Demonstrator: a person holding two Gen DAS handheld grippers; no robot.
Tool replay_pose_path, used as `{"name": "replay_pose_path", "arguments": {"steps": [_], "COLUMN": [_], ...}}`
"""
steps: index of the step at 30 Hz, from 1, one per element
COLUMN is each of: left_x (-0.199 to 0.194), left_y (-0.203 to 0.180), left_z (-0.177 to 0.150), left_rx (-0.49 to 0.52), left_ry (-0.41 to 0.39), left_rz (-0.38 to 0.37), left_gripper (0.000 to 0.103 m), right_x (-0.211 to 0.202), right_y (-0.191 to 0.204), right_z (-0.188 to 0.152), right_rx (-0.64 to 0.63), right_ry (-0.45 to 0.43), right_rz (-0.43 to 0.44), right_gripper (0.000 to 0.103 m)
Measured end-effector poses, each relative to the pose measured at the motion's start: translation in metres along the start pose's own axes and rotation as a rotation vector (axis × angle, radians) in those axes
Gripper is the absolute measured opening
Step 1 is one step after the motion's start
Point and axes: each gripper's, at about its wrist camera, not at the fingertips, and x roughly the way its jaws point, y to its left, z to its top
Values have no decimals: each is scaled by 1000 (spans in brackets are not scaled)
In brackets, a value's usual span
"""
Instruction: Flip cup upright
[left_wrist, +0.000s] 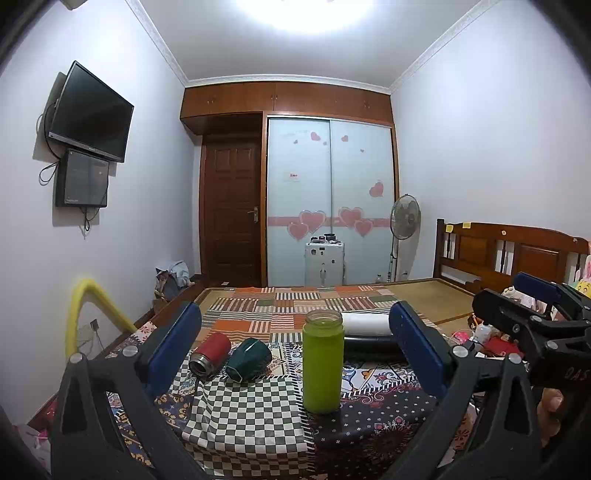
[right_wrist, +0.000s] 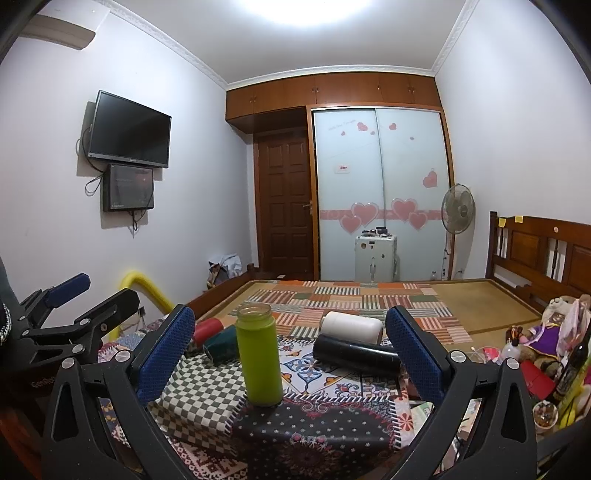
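Claws, left (left_wrist: 295, 347) and right (right_wrist: 290, 343), both spread wide and empty, frame the upright green cup (left_wrist: 322, 363) at 12 o'clock on the patterned cloth (left_wrist: 243, 413), while beyond it at 11 o'clock red cup (left_wrist: 210, 355) and dark-green cup (left_wrist: 248, 359) lie sideways, presumably awaiting righting.

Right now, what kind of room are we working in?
Most likely a bedroom in a home: a wooden bed headboard on the right, a sliding-door wardrobe with heart stickers at the far end, and a wall-mounted TV. The cups lie on a patchwork cloth over the bed.
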Motion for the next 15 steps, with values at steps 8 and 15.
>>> {"name": "replay_pose_path", "arguments": {"steps": [8,15], "left_x": [-2,-3], "left_y": [2,2], "left_z": [2,2], "left_rx": [0,7], "left_ry": [-2,-7], "left_rz": [-14,-12], "left_gripper": [103,103], "right_x": [0,-1], "right_y": [-1,-1], "right_z": [0,1], "right_rx": [0,4], "right_ry": [-1,-4], "right_rz": [-1,-1], "right_gripper": [103,103]}}
